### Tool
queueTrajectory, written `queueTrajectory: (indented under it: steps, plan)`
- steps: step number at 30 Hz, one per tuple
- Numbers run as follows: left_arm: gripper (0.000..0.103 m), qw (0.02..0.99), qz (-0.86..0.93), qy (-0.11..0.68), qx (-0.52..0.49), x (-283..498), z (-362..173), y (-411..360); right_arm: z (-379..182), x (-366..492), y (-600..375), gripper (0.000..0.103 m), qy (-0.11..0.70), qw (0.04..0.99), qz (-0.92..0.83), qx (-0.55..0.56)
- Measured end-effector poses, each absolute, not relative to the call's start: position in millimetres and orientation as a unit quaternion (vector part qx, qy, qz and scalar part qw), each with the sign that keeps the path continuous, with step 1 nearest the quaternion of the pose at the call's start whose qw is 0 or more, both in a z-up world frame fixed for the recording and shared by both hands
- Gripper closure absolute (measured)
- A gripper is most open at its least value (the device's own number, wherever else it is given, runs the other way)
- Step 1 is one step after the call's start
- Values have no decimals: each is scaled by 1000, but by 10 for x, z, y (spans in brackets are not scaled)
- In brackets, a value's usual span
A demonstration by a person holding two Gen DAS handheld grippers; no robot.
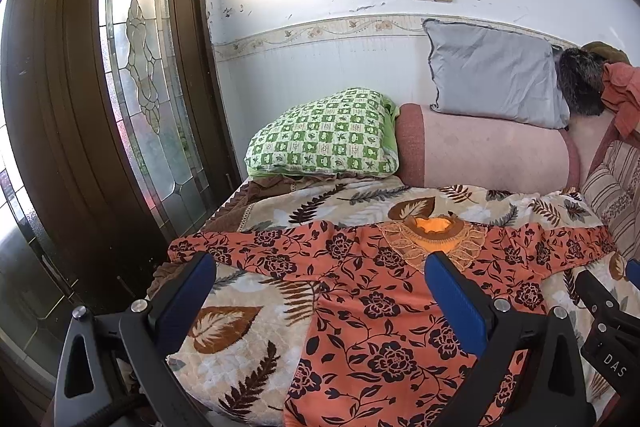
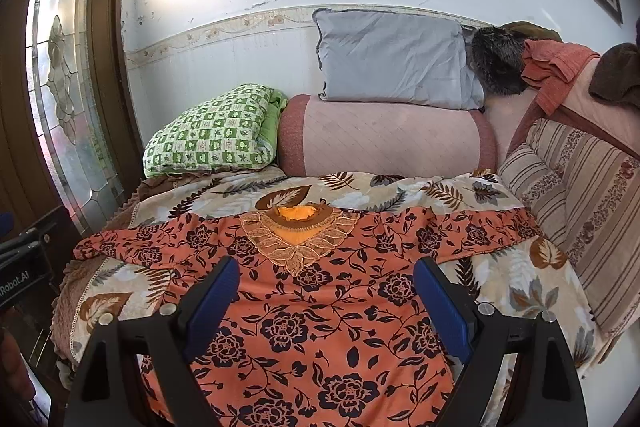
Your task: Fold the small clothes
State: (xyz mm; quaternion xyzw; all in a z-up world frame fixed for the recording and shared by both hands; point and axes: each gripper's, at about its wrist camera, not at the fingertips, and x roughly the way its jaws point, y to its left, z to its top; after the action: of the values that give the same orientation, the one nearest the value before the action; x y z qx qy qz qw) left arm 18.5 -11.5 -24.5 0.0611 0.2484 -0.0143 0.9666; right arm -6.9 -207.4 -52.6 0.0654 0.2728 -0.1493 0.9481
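Note:
An orange top with dark flower print (image 1: pixel 372 311) (image 2: pixel 316 311) lies flat and spread out on a leaf-patterned blanket (image 1: pixel 240 343) (image 2: pixel 516 287), sleeves out to both sides, embroidered neckline (image 2: pixel 298 231) at the far end. My left gripper (image 1: pixel 320 263) hovers over the top's left half, open, nothing between its blue pads (image 1: pixel 456 299). My right gripper (image 2: pixel 326 267) hovers over the middle of the top just below the neckline, open and empty as well. The right gripper's body also shows at the left wrist view's right edge (image 1: pixel 608 323).
Behind the blanket lie a green checked pillow (image 1: pixel 324 133) (image 2: pixel 212 131), a pink bolster (image 1: pixel 488 151) (image 2: pixel 384 139) and a grey cushion (image 1: pixel 496 75) (image 2: pixel 396 59) against the white wall. Striped cushions (image 2: pixel 580 207) line the right side. A dark wooden door with glass (image 1: pixel 132 75) stands left.

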Motion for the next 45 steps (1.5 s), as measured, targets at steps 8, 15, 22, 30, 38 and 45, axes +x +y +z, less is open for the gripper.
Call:
queueTrajectory:
  steps: [8,15,22,30,38,45]
  plan:
    - [0,966,-15,250,62,187,-252,-97,-540,-63,-2083,12,275,947,-151,71]
    - [0,966,-13,250,63,190,-260,-84,-560,-40,-2050,12,279,946,-148,71]
    - [0,965,-16,253,64,204,-279,-68,-569,-31,-2061,12,281,945,-148,74]
    - [0,963,-16,259,70,258,-315,-162,-609,-4,-2106,12,285,944,-149,78]
    - [0,961,-20,266,75,322,-372,-223,-679,56,-2162,12,293,941,-149,83]
    - [0,960,-20,268,75,365,-398,-225,-722,119,-2199,12,298,939,-151,88]
